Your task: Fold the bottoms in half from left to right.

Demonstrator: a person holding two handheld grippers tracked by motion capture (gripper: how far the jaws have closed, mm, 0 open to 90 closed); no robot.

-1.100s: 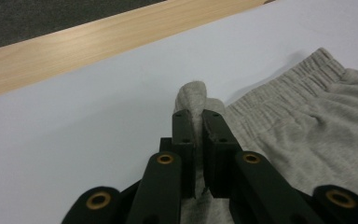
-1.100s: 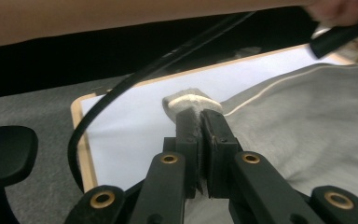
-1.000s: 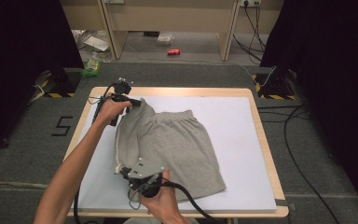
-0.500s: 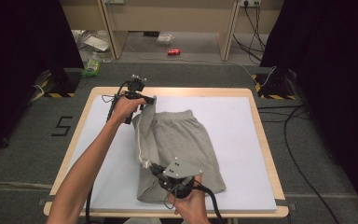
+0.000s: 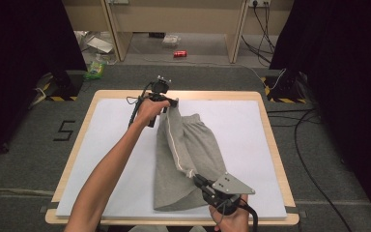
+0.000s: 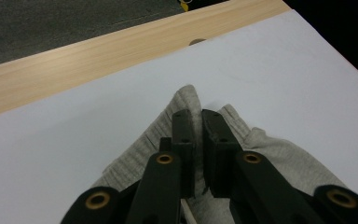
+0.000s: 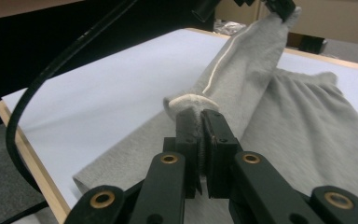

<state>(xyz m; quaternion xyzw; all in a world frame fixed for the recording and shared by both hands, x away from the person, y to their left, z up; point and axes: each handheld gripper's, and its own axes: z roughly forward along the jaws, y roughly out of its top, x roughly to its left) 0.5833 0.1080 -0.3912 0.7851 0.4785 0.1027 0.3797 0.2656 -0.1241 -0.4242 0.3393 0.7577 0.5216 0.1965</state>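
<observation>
- While a person works from the near edge of a white-covered table (image 5: 106,159), a pair of grey shorts (image 5: 193,154) lies across its middle, one side lifted off the surface and stretched between two hand-held grippers.
- At the far end, the left gripper (image 5: 170,102) pinches the waistband corner; in the left gripper view its black jaws are pressed together on a ridge of grey knit (image 6: 196,122), with the wooden table rim (image 6: 74,70) beyond.
- Near the front edge, the right gripper (image 5: 197,179), carrying a grey three-cornered plate (image 5: 232,183), clamps the hem of the raised leg; the right gripper view shows its jaws closed on the pale hem fold (image 7: 191,105).
- A white side stripe (image 5: 175,145) runs along the taut fold between the two grippers, tilted above the part of the shorts resting flat.
- On the floor beyond the table, a red can (image 5: 179,53) lies near the wooden furniture.
</observation>
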